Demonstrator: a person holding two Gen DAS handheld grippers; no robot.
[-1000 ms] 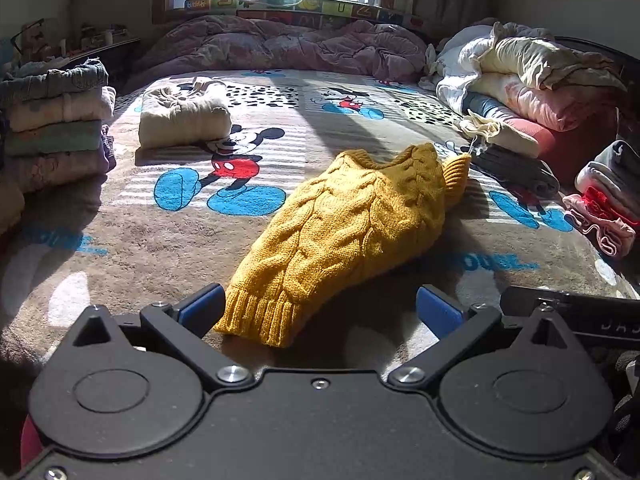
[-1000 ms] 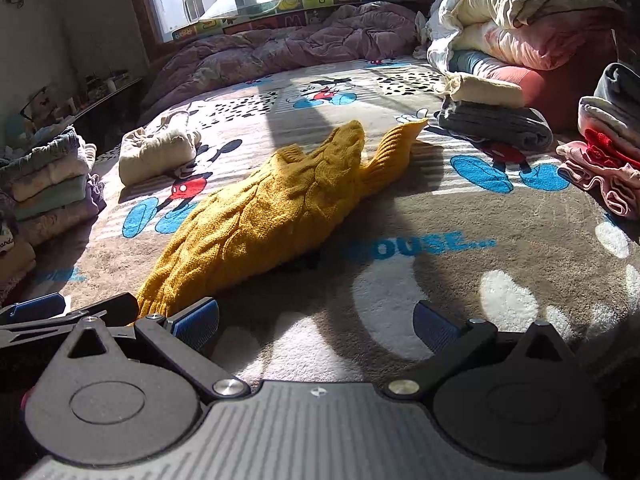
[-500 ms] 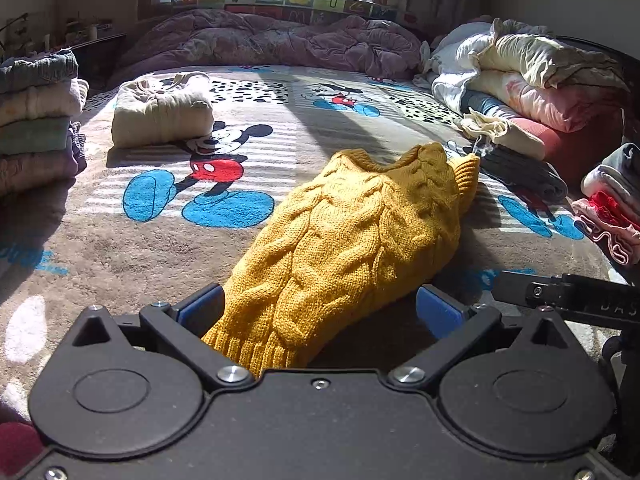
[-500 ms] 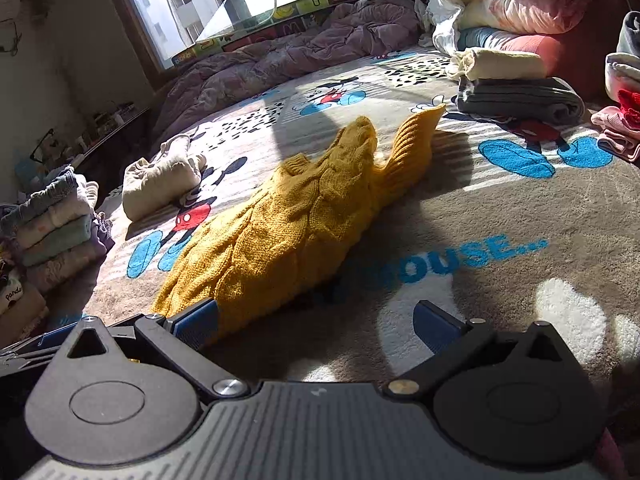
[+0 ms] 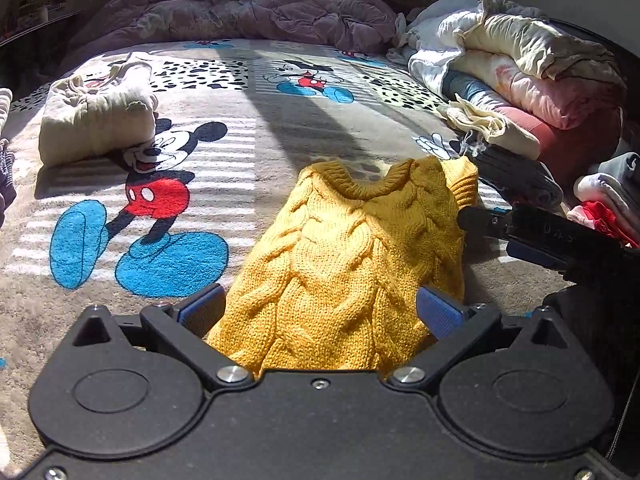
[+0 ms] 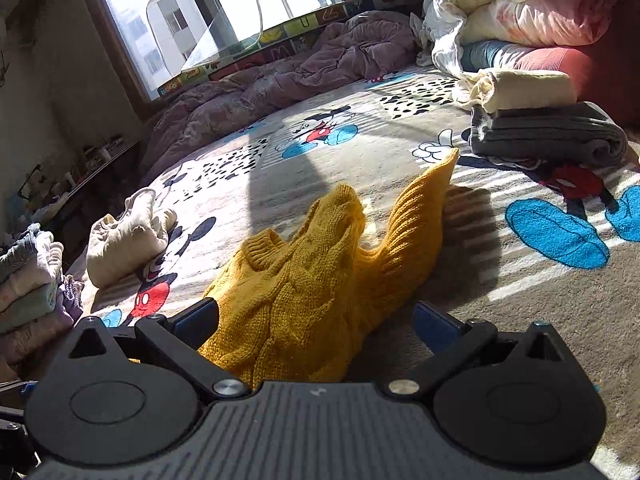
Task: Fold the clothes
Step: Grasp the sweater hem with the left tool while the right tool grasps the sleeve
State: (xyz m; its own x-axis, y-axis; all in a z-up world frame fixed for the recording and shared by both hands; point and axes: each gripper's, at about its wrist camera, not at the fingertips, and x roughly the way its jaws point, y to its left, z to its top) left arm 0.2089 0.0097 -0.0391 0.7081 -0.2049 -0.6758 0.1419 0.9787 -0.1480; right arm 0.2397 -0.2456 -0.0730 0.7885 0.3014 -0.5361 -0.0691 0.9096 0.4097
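A mustard-yellow cable-knit sweater [image 5: 352, 256] lies folded lengthwise on the Mickey Mouse blanket [image 5: 224, 120], collar pointing away. My left gripper [image 5: 320, 312] is open, its blue pads either side of the sweater's hem end. My right gripper [image 6: 316, 320] is open too, with the sweater's [image 6: 312, 280] near edge between its fingers; a sleeve cuff sticks up to the right. The right gripper's finger also shows at the right of the left wrist view [image 5: 532, 236], beside the sweater's right edge.
A folded cream garment [image 5: 96, 120] lies at the left. A stack of folded clothes [image 6: 28, 296] stands at the far left. Piled bedding [image 5: 528, 68], a grey folded garment [image 6: 548, 136] and more clothes [image 5: 608, 204] line the right. A purple duvet [image 5: 240, 12] lies at the back.
Both grippers have moved forward over the bed, so the sweater's near end now lies between each pair of open fingers. The sweater itself has not moved.
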